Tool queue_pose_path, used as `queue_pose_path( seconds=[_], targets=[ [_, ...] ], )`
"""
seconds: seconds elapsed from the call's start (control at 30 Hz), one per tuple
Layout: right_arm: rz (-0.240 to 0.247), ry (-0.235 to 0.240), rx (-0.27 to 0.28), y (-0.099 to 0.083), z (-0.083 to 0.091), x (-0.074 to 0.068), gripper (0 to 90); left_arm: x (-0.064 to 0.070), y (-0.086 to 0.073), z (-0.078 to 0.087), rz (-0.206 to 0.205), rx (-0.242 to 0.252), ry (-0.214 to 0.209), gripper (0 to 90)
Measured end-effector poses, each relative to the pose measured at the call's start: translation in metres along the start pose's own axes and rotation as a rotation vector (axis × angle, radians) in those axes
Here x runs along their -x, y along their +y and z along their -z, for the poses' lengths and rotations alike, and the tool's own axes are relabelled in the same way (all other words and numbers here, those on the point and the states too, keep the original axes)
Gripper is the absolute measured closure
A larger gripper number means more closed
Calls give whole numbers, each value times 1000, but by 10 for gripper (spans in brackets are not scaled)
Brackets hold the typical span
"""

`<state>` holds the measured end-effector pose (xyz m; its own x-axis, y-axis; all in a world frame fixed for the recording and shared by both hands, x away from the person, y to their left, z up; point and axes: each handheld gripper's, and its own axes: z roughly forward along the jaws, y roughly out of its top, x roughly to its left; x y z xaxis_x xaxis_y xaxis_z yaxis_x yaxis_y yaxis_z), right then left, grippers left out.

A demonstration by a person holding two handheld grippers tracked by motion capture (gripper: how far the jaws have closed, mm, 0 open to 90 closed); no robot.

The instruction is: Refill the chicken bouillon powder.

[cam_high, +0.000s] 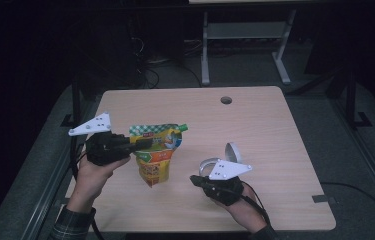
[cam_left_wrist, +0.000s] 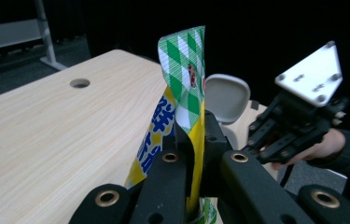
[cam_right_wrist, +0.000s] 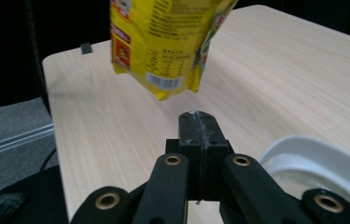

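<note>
A yellow and green spouted pouch (cam_high: pixel 154 159) with a green cap (cam_high: pixel 183 127) hangs clear of the wooden table (cam_high: pixel 255 130). My left gripper (cam_high: pixel 144 144) holds it from the left. In the left gripper view the jaws (cam_left_wrist: pixel 193 135) are shut on the pouch's chequered top edge (cam_left_wrist: pixel 184 70). My right gripper (cam_high: pixel 196 179) sits low at the front right, its jaws pointing left toward the pouch. In the right gripper view its jaws (cam_right_wrist: pixel 197 122) are pressed together with nothing between them, and the pouch's bottom (cam_right_wrist: pixel 163 42) hangs above and ahead.
A white dish (cam_high: pixel 232 151) lies just behind my right gripper, and its rim (cam_right_wrist: pixel 317 156) shows beside the jaws. The table has a round cable hole (cam_high: pixel 226 100) near its far edge. A metal desk frame (cam_high: pixel 245 45) stands on the floor beyond.
</note>
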<state>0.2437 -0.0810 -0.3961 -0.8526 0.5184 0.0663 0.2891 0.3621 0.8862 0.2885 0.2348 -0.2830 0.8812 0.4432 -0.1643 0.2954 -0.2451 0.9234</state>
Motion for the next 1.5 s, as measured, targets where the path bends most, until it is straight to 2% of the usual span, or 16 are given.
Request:
queue_pose_path(
  seconds=[0.13, 0.2, 0.43, 0.73, 1.03, 1.5],
  targets=[
    [6, -19, 7, 6, -4, 1, 898, 4, 7, 2, -18, 7, -7, 899],
    [-11, -44, 13, 12, -9, 3, 898, 8, 12, 2, -25, 11, -16, 899],
    [-48, -72, 27, 22, -21, 6, 898, 17, 19, 0, -42, 20, -50, 899],
    [-59, -69, 30, 23, -34, 4, 898, 26, 25, -7, -54, 27, -88, 900],
    [-34, -70, 33, 22, -39, -4, 898, 30, 32, -15, -65, 18, -89, 900],
    [-1, -18, 47, 17, -47, -13, 899, 25, 38, -33, -53, 5, -88, 900]
  ],
)
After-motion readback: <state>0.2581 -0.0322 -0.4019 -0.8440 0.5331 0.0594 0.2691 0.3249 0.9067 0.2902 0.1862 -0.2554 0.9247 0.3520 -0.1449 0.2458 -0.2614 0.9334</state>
